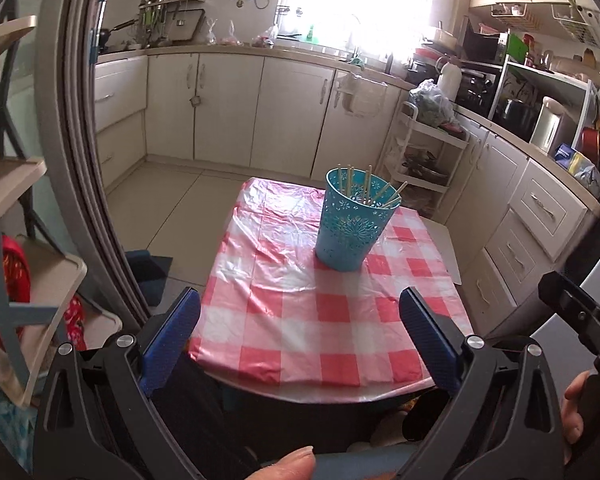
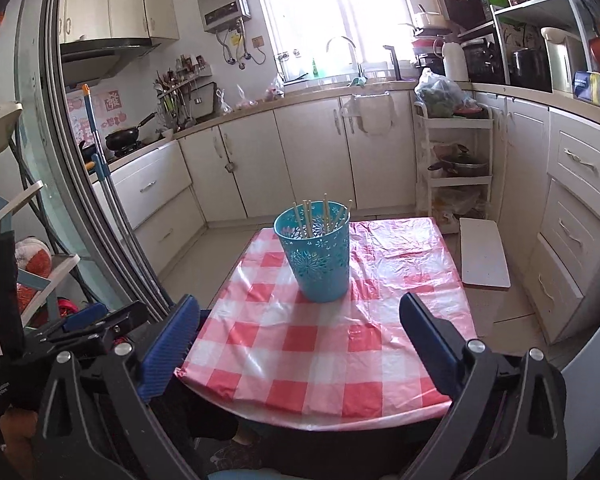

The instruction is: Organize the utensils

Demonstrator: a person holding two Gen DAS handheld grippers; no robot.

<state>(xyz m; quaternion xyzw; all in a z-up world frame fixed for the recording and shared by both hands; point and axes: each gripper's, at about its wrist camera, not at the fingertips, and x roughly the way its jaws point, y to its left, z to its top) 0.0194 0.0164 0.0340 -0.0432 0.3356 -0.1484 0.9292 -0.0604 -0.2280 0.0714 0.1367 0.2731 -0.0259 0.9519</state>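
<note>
A teal perforated cup (image 1: 350, 222) stands upright on a small table with a red-and-white checked cloth (image 1: 300, 312). Several wooden chopsticks (image 1: 366, 188) stand inside it. The cup also shows in the right wrist view (image 2: 320, 256) with the chopsticks (image 2: 320, 216) and the cloth (image 2: 320, 348). My left gripper (image 1: 300, 336) is open and empty, held back above the table's near edge. My right gripper (image 2: 300, 340) is open and empty, also near the front edge. The left gripper's body shows in the right wrist view (image 2: 96, 324) at the left.
White kitchen cabinets (image 2: 308, 152) line the back and right. A white trolley with pots (image 2: 456, 160) stands behind the table's right. A white board (image 2: 484, 258) lies beside the table. A shelf rack (image 1: 20, 240) and a door frame (image 1: 80, 160) stand left.
</note>
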